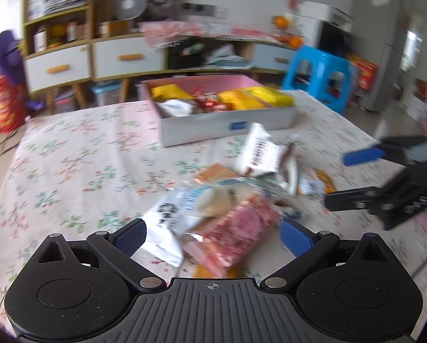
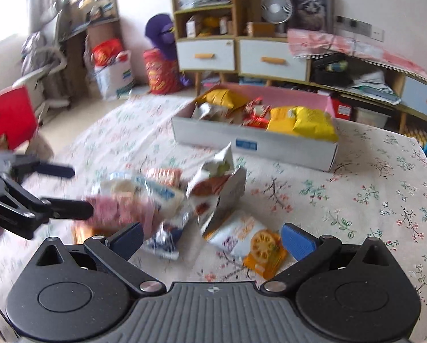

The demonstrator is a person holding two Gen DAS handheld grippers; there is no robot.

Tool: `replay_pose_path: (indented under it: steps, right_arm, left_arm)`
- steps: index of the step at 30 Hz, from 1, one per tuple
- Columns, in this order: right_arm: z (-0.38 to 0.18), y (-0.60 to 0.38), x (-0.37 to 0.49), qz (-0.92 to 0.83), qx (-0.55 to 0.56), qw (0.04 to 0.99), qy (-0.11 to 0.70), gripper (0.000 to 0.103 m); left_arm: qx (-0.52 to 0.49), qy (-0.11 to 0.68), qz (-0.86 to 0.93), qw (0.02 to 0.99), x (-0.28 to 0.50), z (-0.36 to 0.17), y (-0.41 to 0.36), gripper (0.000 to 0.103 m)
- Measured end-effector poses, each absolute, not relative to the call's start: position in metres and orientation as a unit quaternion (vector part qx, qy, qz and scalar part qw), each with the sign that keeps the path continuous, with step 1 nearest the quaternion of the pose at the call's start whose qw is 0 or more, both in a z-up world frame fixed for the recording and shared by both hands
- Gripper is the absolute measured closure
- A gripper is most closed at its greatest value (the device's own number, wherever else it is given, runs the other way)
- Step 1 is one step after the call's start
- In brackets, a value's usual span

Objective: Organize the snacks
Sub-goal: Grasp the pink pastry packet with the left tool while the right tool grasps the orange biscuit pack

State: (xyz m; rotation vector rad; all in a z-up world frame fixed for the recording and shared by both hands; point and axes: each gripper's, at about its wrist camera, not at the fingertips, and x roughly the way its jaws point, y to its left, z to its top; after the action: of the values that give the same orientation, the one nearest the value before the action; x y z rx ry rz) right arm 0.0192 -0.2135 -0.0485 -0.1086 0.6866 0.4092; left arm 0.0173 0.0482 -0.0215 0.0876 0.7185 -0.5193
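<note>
Where the floral tablecloth (image 1: 70,154) covers the table, a loose pile of snack packets (image 1: 227,200) lies near its middle; pink-red packet (image 1: 236,237) nearest, white barcode packet (image 1: 260,154) propped behind. Shallow pink-lined box (image 2: 256,143), toward the far edge, holds yellow bags (image 2: 302,120) and red wrappers. Left gripper (image 1: 213,237): jaws spread, flanking the pink-red packet, grasping nothing. Right gripper (image 2: 213,238): jaws spread above an orange-and-white packet (image 2: 253,243), unladen. Both views blurred.
</note>
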Motion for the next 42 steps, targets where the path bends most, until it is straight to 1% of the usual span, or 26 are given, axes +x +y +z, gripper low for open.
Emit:
replay_pose_path:
  steps: [4, 6, 9, 11, 12, 14, 17, 20, 27, 29, 31, 32, 35, 39, 40, 41, 42]
  right_arm:
    - [-0.054, -0.212, 0.023, 0.2, -0.074, 0.915, 0.343, 0.009]
    - [-0.057, -0.213, 0.024, 0.203, -0.078, 0.913, 0.346, 0.009]
    - [-0.061, -0.213, 0.027, 0.209, -0.088, 0.909, 0.351, 0.009]
    - [-0.064, -0.213, 0.03, 0.209, -0.099, 0.907, 0.353, 0.009]
    - [-0.065, -0.213, 0.031, 0.209, -0.103, 0.906, 0.354, 0.009]
    - [-0.068, -0.214, 0.034, 0.209, -0.11, 0.904, 0.356, 0.009]
    - [-0.071, -0.219, 0.041, 0.206, -0.112, 0.902, 0.362, 0.01]
    - [-0.074, -0.223, 0.048, 0.2, -0.111, 0.901, 0.37, 0.013]
    - [-0.078, -0.229, 0.061, 0.202, -0.101, 0.897, 0.381, 0.014]
    - [-0.079, -0.23, 0.066, 0.205, -0.097, 0.896, 0.383, 0.013]
    - [-0.081, -0.231, 0.069, 0.204, -0.091, 0.895, 0.387, 0.009]
    - [-0.081, -0.232, 0.07, 0.207, -0.091, 0.895, 0.386, 0.009]
    - [-0.081, -0.232, 0.07, 0.209, -0.091, 0.895, 0.384, 0.008]
    - [-0.082, -0.233, 0.068, 0.209, -0.09, 0.897, 0.378, 0.009]
    - [-0.082, -0.233, 0.067, 0.21, -0.09, 0.898, 0.376, 0.01]
    - [-0.082, -0.233, 0.066, 0.211, -0.09, 0.898, 0.375, 0.011]
    - [-0.081, -0.233, 0.066, 0.213, -0.091, 0.898, 0.374, 0.014]
  left_arm:
    - [0.061, 0.344, -0.291, 0.89, 0.011, -0.021, 0.037, 0.005]
    - [0.076, 0.343, -0.306, 0.885, 0.009, -0.022, 0.032, 0.01]
    - [0.093, 0.352, -0.322, 0.874, 0.007, -0.025, 0.026, 0.019]
    - [0.104, 0.359, -0.329, 0.867, 0.007, -0.027, 0.024, 0.028]
    - [0.109, 0.362, -0.333, 0.864, 0.006, -0.028, 0.023, 0.03]
    - [0.111, 0.368, -0.343, 0.857, 0.007, -0.027, 0.022, 0.04]
    - [0.116, 0.369, -0.345, 0.855, 0.008, -0.027, 0.022, 0.041]
    - [0.138, 0.348, -0.333, 0.865, 0.008, -0.025, 0.019, 0.039]
    - [0.171, 0.34, -0.349, 0.856, 0.025, -0.026, 0.002, 0.04]
    - [0.178, 0.343, -0.355, 0.851, 0.029, -0.027, -0.004, 0.04]
    - [0.184, 0.35, -0.36, 0.845, 0.032, -0.03, -0.01, 0.041]
    - [0.189, 0.354, -0.362, 0.841, 0.032, -0.032, -0.012, 0.042]
    - [0.202, 0.375, -0.369, 0.826, 0.029, -0.037, -0.016, 0.048]
    - [0.223, 0.378, -0.37, 0.819, 0.019, -0.044, -0.018, 0.05]
    - [0.222, 0.378, -0.369, 0.82, 0.017, -0.043, -0.018, 0.053]
    - [0.218, 0.381, -0.367, 0.82, 0.016, -0.043, -0.017, 0.059]
    - [0.212, 0.388, -0.364, 0.82, 0.015, -0.044, -0.016, 0.063]
